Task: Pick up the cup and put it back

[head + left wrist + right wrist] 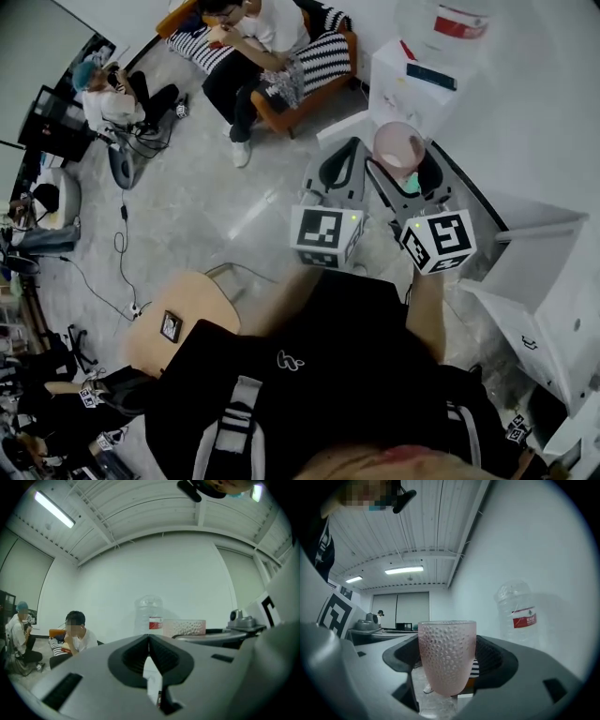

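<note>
A big water jug [520, 616] stood by the white wall ahead, and a person [75, 637] sat on a striped sofa [323, 52] off to the left. The right gripper [401, 164], raised beside the left gripper [349, 148], clamped the upright pink dimpled cup [446, 656] in mid-air, while the left one's jaws pressed together on nothing. A pale marbled floor [216, 187] lay below.

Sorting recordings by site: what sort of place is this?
Probably an office or lab lounge: a striped sofa with a seated person, a large water bottle, and power cables across the floor.
</note>
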